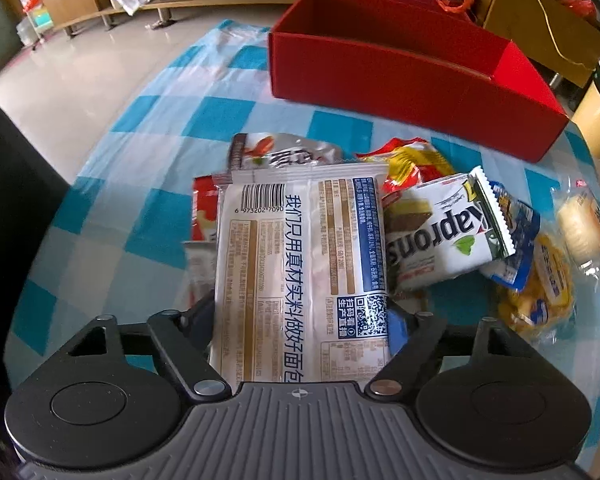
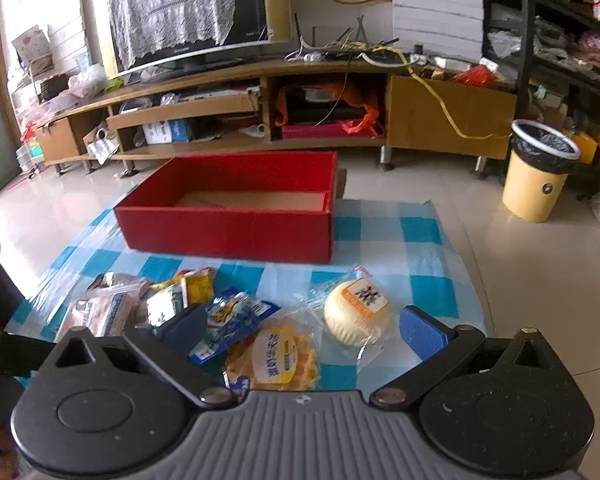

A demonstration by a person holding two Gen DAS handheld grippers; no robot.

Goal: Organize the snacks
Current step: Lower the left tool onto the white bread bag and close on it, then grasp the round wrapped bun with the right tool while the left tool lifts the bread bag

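My left gripper (image 1: 300, 320) is shut on a white bread packet (image 1: 300, 264) with blue Chinese print, held over the snack pile. Beyond it lie a white Kaprons wafer pack (image 1: 436, 236), a yellow-red packet (image 1: 412, 162), a brown nut packet (image 1: 276, 152) and a red packet (image 1: 204, 212). The empty red box (image 1: 400, 76) stands behind; it also shows in the right wrist view (image 2: 232, 216). My right gripper (image 2: 300, 330) is open above a waffle pack (image 2: 278, 354), between a blue packet (image 2: 236, 320) and a round cake (image 2: 356, 308).
Everything sits on a blue-white checked cloth (image 2: 400, 248) on the tiled floor. A yellow trash bin (image 2: 540, 172) stands at the right. A long wooden TV stand (image 2: 260, 80) with clutter runs behind the box. A dark shape (image 1: 4, 184) is at the left.
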